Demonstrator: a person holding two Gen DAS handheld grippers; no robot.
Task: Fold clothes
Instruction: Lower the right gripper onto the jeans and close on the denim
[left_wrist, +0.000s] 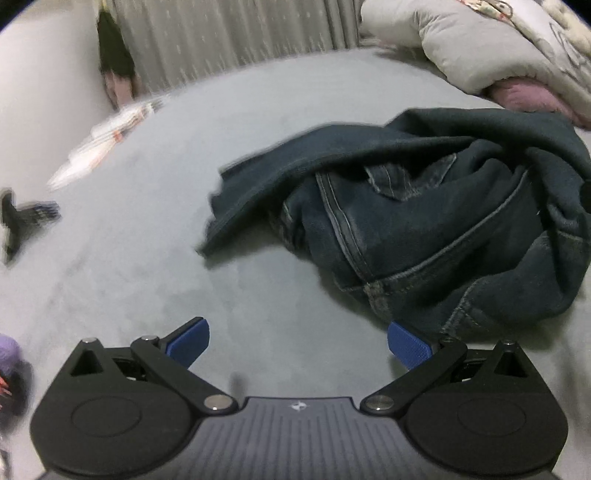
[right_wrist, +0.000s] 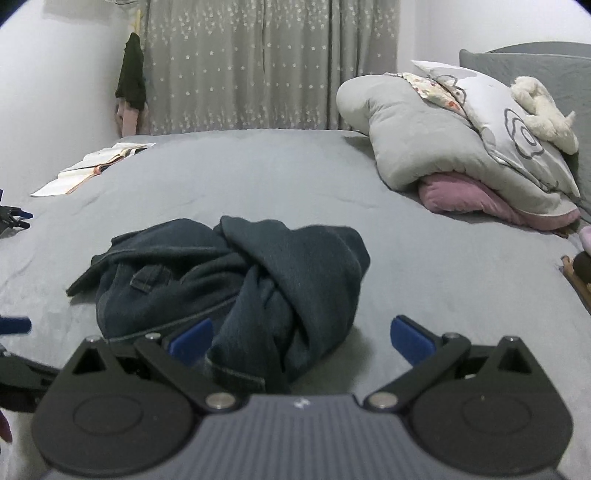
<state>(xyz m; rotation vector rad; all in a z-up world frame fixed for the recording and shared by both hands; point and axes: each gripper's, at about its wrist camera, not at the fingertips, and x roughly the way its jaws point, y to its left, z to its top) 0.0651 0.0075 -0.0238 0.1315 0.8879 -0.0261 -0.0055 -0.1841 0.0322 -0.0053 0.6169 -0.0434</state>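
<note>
A pair of dark blue jeans lies crumpled in a heap on the grey bed sheet. In the left wrist view the heap is ahead and to the right of my left gripper, which is open with only sheet between its blue pads; its right pad is close to the denim's near edge. In the right wrist view the jeans sit straight ahead. My right gripper is open, and the near fold of the heap reaches in between its fingers. The left gripper's blue tip shows at the far left.
A folded grey quilt over a pink cushion and a white plush toy lie at the head of the bed, right. An open book rests at the far left by the wall. A grey curtain hangs behind. A black tool lies left.
</note>
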